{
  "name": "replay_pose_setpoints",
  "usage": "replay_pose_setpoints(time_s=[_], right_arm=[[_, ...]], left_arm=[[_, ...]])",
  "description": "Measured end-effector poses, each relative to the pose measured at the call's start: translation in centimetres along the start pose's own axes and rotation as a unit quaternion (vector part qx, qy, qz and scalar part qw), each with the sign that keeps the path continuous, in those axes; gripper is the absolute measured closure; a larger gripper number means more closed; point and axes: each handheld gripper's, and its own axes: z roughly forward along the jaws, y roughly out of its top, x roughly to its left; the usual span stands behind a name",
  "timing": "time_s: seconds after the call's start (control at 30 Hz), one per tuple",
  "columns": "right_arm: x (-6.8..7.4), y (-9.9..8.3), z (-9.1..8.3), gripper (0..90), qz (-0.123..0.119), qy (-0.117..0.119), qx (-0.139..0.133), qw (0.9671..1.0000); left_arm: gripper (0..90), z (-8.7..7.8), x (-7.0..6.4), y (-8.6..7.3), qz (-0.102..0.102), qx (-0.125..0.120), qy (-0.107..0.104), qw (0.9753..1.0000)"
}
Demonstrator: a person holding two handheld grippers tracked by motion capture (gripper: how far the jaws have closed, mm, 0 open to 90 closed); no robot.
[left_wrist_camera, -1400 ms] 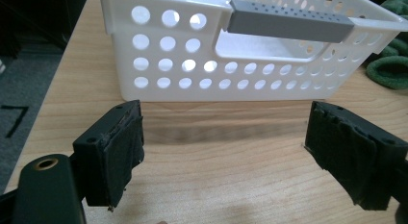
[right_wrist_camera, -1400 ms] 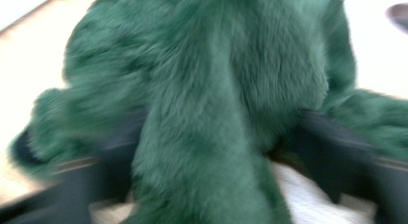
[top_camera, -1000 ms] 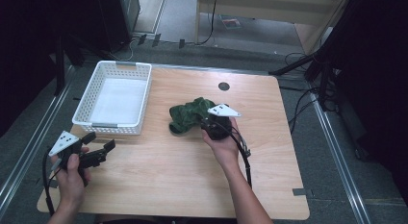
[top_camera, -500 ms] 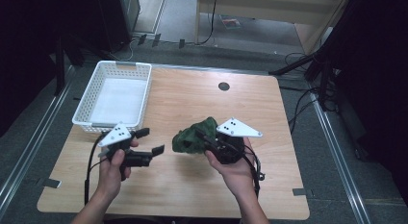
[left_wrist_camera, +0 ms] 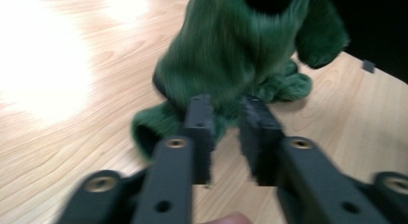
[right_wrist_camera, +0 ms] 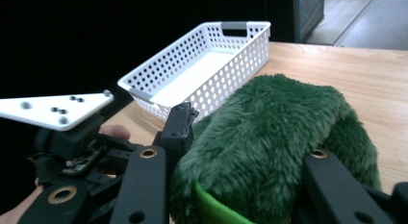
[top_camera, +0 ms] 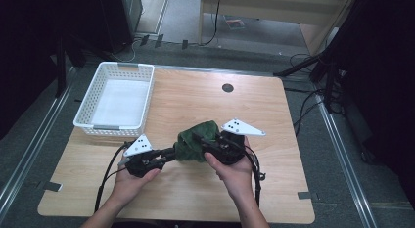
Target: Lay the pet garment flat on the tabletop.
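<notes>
High view: right gripper [top_camera: 208,142] clamped on green furry plush [top_camera: 195,139], left gripper [top_camera: 169,152] parted, tips touching its fur.

green furry plush toy [top_camera: 195,141] bunched on the table's near middle.

Right gripper [right_wrist_camera: 240,152] fingertips — buried in green plush [right_wrist_camera: 269,132].
</notes>
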Motion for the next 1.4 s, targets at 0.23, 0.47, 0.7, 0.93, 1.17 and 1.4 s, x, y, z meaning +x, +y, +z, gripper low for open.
replay_pose_setpoints(time_s=[0.23,0.47,0.7,0.93,1.17,1.4], right_arm=[[0.4,0.2,-0.4,70.1,-0.011,0.037,0.010,0.9992],[1.9,0.4,-1.2,71.6,-0.030,0.071,0.016,0.9969],[3.8,2.2,-4.7,69.9,-0.066,0.065,-0.022,0.9955],[-2.1,0.6,-2.5,46.0,0.008,-0.108,-0.009,0.9941],[-7.8,-1.0,-3.0,41.6,0.065,-0.148,-0.010,0.9868],[-6.8,-2.9,-0.6,39.3,0.025,-0.065,0.078,0.9945]], left_arm=[[41.3,0.0,-0.5,0.3,0.032,-0.021,0.024,0.9990],[48.5,1.5,-1.9,0.5,0.105,-0.010,0.051,0.9931],[82.8,-1.1,-3.9,2.9,0.131,-0.082,-0.101,0.9827],[86.2,2.4,-0.8,0.8,0.001,0.040,-0.125,0.9914],[84.4,3.4,1.5,-0.8,-0.051,0.088,-0.063,0.9929],[63.7,3.8,2.1,-1.5,-0.078,0.103,-0.033,0.9910]])
